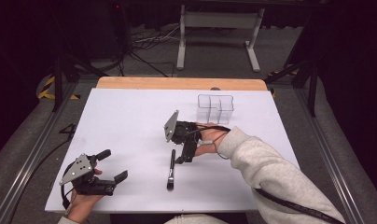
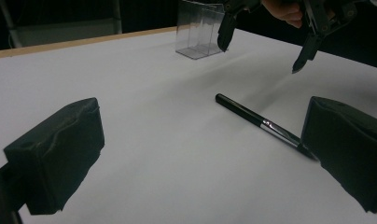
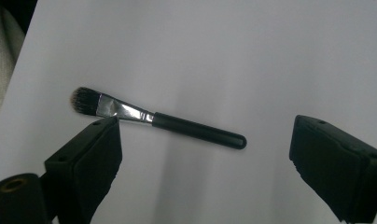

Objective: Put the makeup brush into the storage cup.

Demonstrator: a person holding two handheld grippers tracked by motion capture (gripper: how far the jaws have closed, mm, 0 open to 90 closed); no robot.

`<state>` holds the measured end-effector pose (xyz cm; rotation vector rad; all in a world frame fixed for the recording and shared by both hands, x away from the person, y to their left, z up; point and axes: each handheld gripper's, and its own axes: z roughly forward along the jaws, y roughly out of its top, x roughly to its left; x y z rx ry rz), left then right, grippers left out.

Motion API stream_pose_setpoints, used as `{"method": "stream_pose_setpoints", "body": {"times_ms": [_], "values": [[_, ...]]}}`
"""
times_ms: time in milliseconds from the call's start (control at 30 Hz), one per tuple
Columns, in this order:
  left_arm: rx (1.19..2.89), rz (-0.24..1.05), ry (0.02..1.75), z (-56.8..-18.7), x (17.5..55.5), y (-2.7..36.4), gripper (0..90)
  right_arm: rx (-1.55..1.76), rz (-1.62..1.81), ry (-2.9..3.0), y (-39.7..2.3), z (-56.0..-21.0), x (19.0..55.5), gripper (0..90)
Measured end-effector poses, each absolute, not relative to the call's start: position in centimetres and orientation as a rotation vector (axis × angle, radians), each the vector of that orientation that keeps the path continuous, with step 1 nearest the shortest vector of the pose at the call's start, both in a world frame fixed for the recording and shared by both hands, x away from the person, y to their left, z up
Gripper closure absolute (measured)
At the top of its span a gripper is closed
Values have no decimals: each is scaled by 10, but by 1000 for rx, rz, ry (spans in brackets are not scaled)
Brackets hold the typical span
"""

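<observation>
The makeup brush (image 1: 171, 168) lies flat on the white tabletop (image 1: 130, 121), untouched, well short of the clear organizer (image 1: 215, 108) near the far edge. The right tool (image 1: 183, 156) hovers just above the brush handle, jaws wide and empty. The left tool (image 1: 116, 165) rests near the front left corner, jaws also wide and empty. Judging by this, the grasp is not yet made; pickup and any placing remain.
</observation>
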<state>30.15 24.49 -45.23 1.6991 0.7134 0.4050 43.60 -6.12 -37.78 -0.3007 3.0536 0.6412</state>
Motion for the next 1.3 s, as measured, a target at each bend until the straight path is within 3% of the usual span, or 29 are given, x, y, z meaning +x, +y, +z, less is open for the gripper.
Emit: {"method": "stream_pose_setpoints", "body": {"times_ms": [1300], "values": [[1698, 402, 730, -453, 298, 249, 2, -459, 444, 3147, -41, -425, 432, 153]]}}
